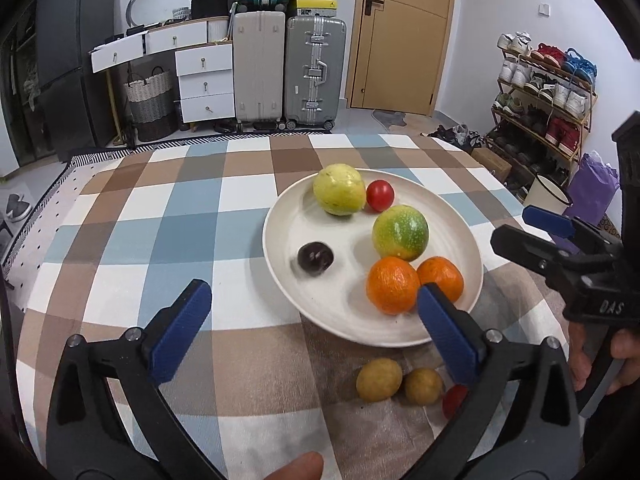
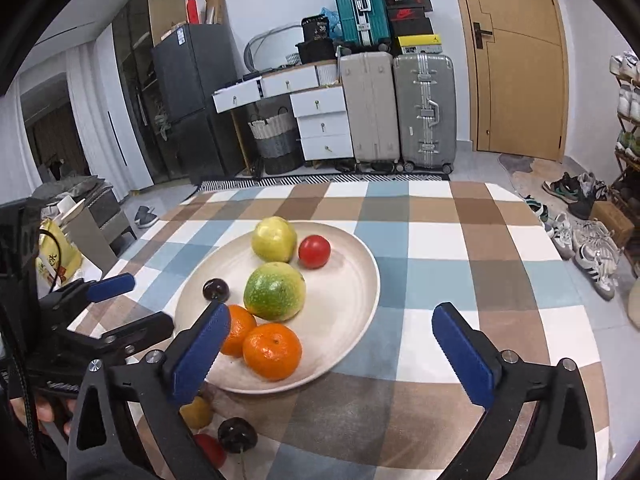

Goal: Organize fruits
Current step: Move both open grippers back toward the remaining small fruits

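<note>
A white plate [image 1: 320, 312] on the checked cloth holds a yellow-green fruit [image 1: 339, 189], a red tomato [image 1: 380, 195], a green-yellow fruit [image 1: 400, 233], two oranges [image 1: 392, 285] and a dark plum [image 1: 315, 259]. My left gripper [image 1: 312, 296] is open over the plate's near edge, nothing between its blue pads. Two small yellowish fruits [image 1: 379, 379] and a red one [image 1: 454, 400] lie on the cloth in front of the plate. My right gripper [image 2: 331, 312] is open above the plate [image 2: 344, 320], right of the oranges [image 2: 272, 351]. Another dark plum [image 2: 237, 434] lies on the cloth.
The table's far half [image 2: 420, 216] is bare checked cloth. Behind it stand suitcases [image 1: 316, 72], white drawers [image 1: 204, 80] and a door [image 1: 400, 32]. A shoe rack [image 1: 548, 92] is at the right, a dark fridge [image 2: 188, 100] at the left. A hand [image 1: 592, 356] holds the right gripper's handle.
</note>
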The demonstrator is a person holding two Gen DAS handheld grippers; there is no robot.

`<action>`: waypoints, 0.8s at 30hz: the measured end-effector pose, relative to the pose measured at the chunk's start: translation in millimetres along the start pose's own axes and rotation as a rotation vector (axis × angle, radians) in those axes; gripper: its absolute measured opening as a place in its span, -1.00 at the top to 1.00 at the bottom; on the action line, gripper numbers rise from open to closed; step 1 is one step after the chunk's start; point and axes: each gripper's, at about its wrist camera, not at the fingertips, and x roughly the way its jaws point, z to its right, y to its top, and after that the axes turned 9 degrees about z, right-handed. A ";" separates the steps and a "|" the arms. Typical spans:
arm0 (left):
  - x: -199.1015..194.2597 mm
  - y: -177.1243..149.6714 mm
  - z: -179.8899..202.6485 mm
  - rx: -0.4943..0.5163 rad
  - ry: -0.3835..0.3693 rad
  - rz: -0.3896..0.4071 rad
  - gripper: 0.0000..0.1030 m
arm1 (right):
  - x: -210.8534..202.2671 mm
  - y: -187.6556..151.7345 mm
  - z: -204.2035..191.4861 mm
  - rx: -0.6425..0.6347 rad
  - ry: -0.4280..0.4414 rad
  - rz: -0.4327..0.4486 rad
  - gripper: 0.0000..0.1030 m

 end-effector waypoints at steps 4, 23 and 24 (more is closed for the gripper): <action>-11.1 -6.5 -0.4 0.001 0.000 -0.006 -0.98 | -1.7 -1.1 3.6 0.018 -0.001 -0.018 -0.99; -41.5 -28.3 -2.8 0.020 0.006 -0.027 -0.99 | -32.0 -11.6 -4.8 -0.009 0.000 -0.080 -0.99; -41.5 -29.2 -3.0 0.020 0.003 -0.026 -0.99 | -32.3 -13.0 -5.3 -0.012 0.004 -0.085 -0.99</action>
